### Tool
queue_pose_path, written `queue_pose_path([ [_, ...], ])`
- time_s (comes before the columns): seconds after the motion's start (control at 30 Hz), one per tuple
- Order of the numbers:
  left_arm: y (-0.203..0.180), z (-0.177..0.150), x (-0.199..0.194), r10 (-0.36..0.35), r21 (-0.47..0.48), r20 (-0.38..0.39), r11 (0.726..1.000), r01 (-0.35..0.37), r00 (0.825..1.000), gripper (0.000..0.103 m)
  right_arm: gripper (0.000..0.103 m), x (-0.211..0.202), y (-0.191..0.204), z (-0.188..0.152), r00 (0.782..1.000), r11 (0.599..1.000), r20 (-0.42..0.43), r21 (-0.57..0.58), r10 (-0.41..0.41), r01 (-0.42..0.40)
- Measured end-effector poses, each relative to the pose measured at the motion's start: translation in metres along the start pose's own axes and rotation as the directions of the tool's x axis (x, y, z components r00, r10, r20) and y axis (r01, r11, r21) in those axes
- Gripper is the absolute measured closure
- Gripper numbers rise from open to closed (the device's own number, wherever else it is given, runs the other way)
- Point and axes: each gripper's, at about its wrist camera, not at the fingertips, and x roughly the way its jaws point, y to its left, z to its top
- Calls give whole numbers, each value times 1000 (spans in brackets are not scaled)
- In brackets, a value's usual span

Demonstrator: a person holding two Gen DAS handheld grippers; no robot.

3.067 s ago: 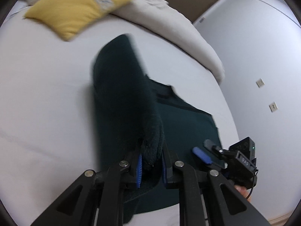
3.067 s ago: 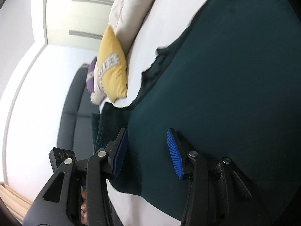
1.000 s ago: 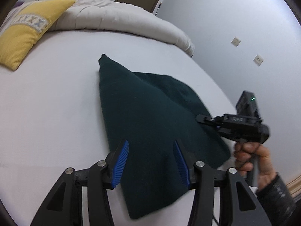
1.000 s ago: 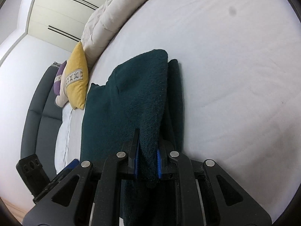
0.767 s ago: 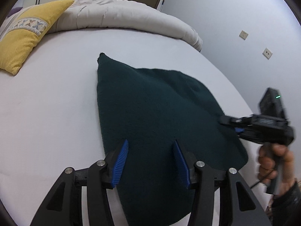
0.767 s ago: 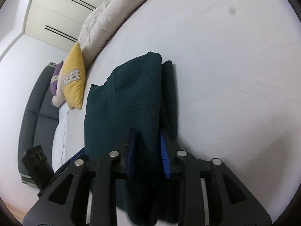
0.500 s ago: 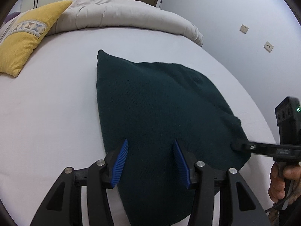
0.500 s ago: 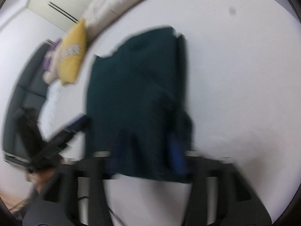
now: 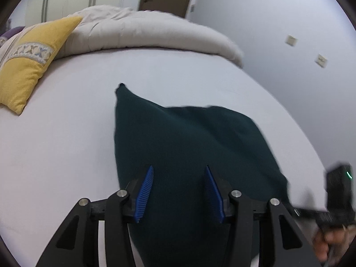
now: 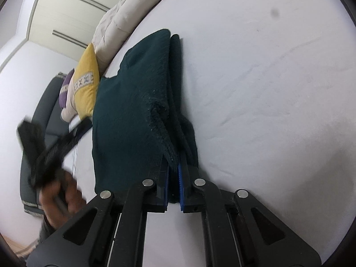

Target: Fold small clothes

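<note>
A dark green knitted garment (image 9: 189, 138) lies folded on the white bed (image 9: 66, 144). My left gripper (image 9: 179, 191) hovers open over its near part, blue pads apart and pressing on nothing. In the right wrist view the garment (image 10: 133, 111) shows stacked layers along its right side. My right gripper (image 10: 173, 162) has its jaws closing on that layered near edge, pads pressed on the fabric. The right gripper (image 9: 333, 202) also shows blurred at the left wrist view's right edge, held by a hand. The left gripper (image 10: 44, 146) appears blurred at the left of the right wrist view.
A yellow patterned cushion (image 9: 29, 66) and a rolled cream duvet (image 9: 144, 31) lie at the head of the bed. A purple cushion (image 10: 66, 89) and a dark sofa (image 10: 44, 102) stand beyond. A wall with sockets (image 9: 291, 41) runs along the right side.
The right gripper has slid along the garment toward its near edge and now pinches the layered corner tight. The left gripper has drifted back, still open, and the garment lies flatter.
</note>
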Motion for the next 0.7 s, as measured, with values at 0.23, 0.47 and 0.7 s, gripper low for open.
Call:
queue_pose_path([
  [0.23,-1,-6,30,63,67,-16,996,-62,998,50,80,-36,23,17,973,970,-4,-75,-232,231],
  [0.47,-5,-12,31,87,66,5,994,-87,996,50,80,-10,86,59,997,984,3,-162,79,-78],
  [0.7,-4,-17,29,97,80,12,992,-97,995,50,103,30,11,63,995,994,11,40,98,-99],
])
